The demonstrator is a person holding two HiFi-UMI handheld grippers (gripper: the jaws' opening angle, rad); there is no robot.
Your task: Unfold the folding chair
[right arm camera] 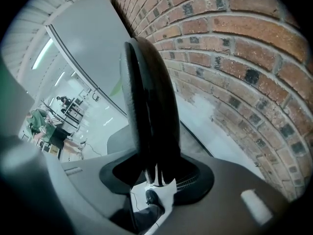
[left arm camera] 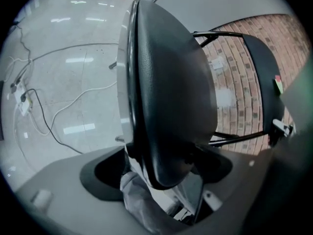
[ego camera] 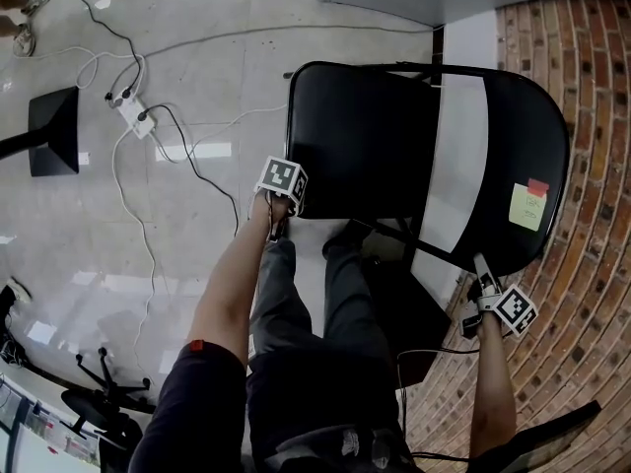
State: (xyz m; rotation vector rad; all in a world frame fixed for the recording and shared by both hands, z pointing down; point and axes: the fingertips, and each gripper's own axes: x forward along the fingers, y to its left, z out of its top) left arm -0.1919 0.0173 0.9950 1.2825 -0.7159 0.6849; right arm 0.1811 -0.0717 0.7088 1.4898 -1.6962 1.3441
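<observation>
Folding chair (ego camera: 424, 156) stands on the floor (ego camera: 197, 47) just beside the brick wall (ego camera: 592, 116), part-open by my read. The black seat (ego camera: 355, 146) is on the side away from the brick wall and the backrest (ego camera: 523, 136) is on the side nearest it.

Handling, my guess: tube frame and rigid panels, so stiff and not light. The panel skins look smooth, so they could slip in a shallow bite. The hinge may bind and then let go fast. Best holds are the outer panel rims, one each side, clear of the cross links.

Left claw (ego camera: 286, 200): on the seat rim farthest from the brick wall. The left gripper view shows its jaws wide apart with the padded seat edge (left arm camera: 166, 106) filling the gap. I read it as clamped on the seat.

Right claw (ego camera: 485, 282): on the backrest rim closest to the brick wall, near the yellow sticky note (ego camera: 529, 208). The right gripper view shows the thin backrest edge (right arm camera: 149, 106) running straight between its jaws, which sit narrower than the left pair. Clamped on the backrest.

Next move wants the two rims pulled apart evenly.
</observation>
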